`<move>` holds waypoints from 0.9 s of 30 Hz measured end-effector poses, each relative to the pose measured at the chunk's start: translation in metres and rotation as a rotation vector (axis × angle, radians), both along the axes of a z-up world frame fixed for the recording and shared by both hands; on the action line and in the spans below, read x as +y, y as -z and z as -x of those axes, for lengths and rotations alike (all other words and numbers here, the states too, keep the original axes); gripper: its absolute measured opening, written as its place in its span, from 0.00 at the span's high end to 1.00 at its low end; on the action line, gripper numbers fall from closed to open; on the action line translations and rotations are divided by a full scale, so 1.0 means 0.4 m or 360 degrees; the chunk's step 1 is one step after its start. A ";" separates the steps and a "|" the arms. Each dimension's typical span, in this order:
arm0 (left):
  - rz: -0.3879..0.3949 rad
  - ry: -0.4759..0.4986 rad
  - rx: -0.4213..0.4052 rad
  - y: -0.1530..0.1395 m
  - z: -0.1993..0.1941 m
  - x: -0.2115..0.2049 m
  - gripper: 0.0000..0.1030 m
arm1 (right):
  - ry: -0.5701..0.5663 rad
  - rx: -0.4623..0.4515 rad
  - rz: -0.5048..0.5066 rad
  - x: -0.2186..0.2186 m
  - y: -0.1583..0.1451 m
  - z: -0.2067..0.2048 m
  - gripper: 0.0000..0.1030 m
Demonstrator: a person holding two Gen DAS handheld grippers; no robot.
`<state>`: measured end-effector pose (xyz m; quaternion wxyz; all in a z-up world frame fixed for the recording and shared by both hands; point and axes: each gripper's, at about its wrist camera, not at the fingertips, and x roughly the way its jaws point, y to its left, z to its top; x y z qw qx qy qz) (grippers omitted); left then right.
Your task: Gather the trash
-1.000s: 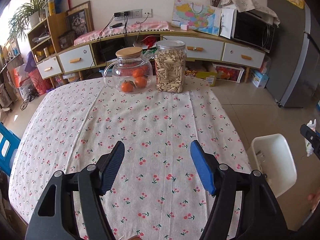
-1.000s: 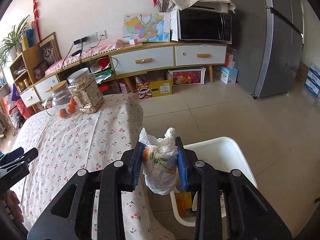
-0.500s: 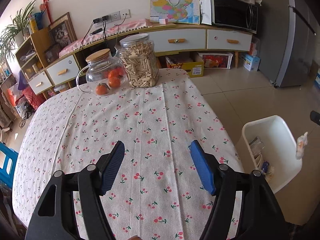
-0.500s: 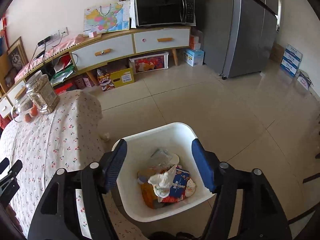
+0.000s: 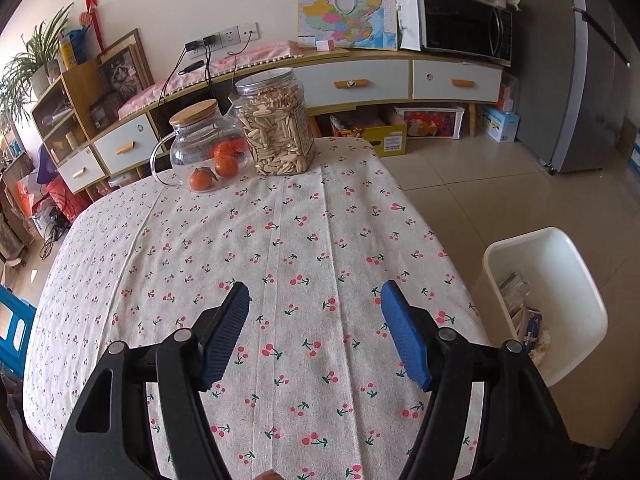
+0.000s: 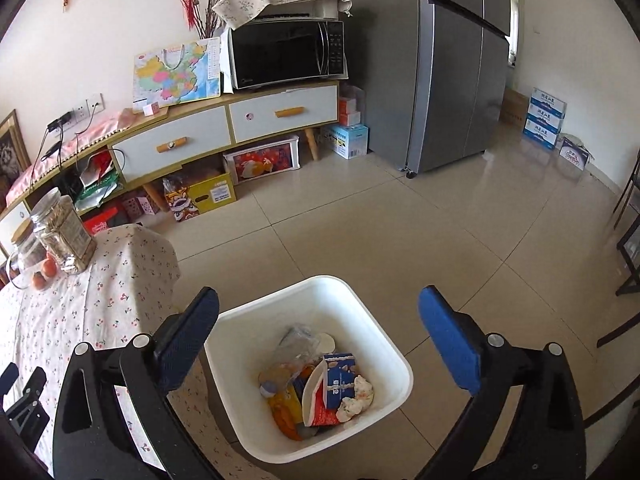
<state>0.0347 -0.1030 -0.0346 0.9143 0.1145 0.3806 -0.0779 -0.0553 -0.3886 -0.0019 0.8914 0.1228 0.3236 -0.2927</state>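
Table (image 5: 120,264) under a pale cloth printed with small red cherries; the cloth drapes over the far corner nearest the sideboard. At the far end of the table stand a clear plastic jar (image 5: 276,124) packed with pale seeds and, touching it on its left, a glass teapot (image 5: 200,144) with a wooden lid and oranges inside.

Left gripper (image 5: 316,332) hangs over the near part of the cloth, blue pads spread wide, nothing between them.

White bin (image 6: 392,360) sits on the tiled floor, just beside the table's right edge. Right gripper (image 6: 320,336) is above the bin, jaws wide apart and empty. Trash (image 6: 320,384) lies in the bottom of the bin: a crumpled white wrapper with coloured print against the right wall, a blue-and-white carton touching it, orange packaging, clear plastic film. From the left wrist view the bin (image 5: 576,292) shows only a little of its contents.

Room: beige glossy floor tiles; long low sideboard (image 6: 208,132) with white drawers and wooden handles along the wall; black microwave (image 6: 286,54) on it, a cloth draped on top; a colourful map board (image 6: 176,72) leaning beside it. Grey fridge (image 6: 452,64) at the right. Cardboard boxes under the sideboard. A potted plant (image 5: 28,64) on the shelf unit at far left.
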 end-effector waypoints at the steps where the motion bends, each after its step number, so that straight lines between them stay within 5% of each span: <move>1: 0.0000 -0.0006 -0.0003 0.000 0.000 0.003 0.34 | -0.0013 0.0007 0.0001 0.006 0.001 -0.004 0.07; 3: 0.0010 -0.0027 -0.0015 0.001 0.003 0.011 0.20 | -0.0042 0.0011 0.0009 0.016 -0.002 -0.008 0.07; 8: 0.0037 -0.0086 -0.0014 0.014 0.013 0.044 0.20 | -0.0041 -0.0016 0.0028 0.034 -0.020 -0.011 0.07; 14: 0.0111 -0.0198 0.0029 0.024 0.005 0.101 0.16 | -0.0271 0.0034 -0.0090 0.125 -0.002 -0.055 0.07; 22: 0.0126 -0.0298 -0.0154 -0.048 0.027 0.168 0.09 | -0.0474 0.0078 -0.0009 0.326 0.030 -0.098 0.07; 27: 0.0102 -0.0381 -0.0297 -0.092 0.046 0.227 0.07 | -0.0509 -0.0066 -0.0004 0.417 0.010 -0.104 0.07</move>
